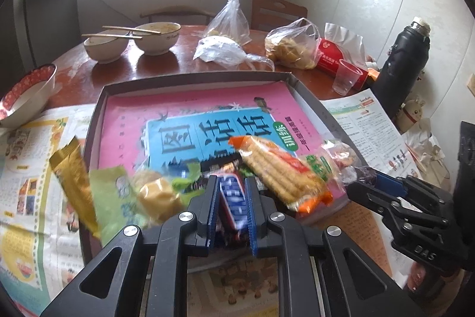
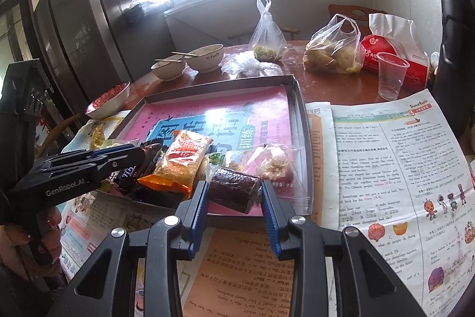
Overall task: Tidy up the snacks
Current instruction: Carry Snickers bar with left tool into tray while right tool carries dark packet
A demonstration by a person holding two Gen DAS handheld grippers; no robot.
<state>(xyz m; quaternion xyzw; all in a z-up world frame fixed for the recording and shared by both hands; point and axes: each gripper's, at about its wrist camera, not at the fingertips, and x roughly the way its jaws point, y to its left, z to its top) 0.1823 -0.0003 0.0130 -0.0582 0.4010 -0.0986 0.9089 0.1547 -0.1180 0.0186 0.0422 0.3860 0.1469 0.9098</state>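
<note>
Gripping two snacks at once, I have my left tool [image 1: 232,199] clenched on a blue-and-white wrapped bar [image 1: 234,202], and my right tool [image 2: 234,193] clamped across a dark brown roll [image 2: 234,189] sealed in clear film. Both sit at the near edge of the shallow grey tray [image 1: 184,79], which rests on newspaper on the counter's near side.

The film on the roll looks slick and the roll is round, so it could twist or squirt out from the ribbed blue pads if I tilt. The bar's foil wrapper is glossy and thin; I judge it might slide or crumple rather than lift cleanly. The orange-ended biscuit packet [image 1: 282,171] lies just beside the bar, partly over the heap, so lifting could drag it or the loose gold sachet [image 1: 74,177] off the tray's near edge.
</note>
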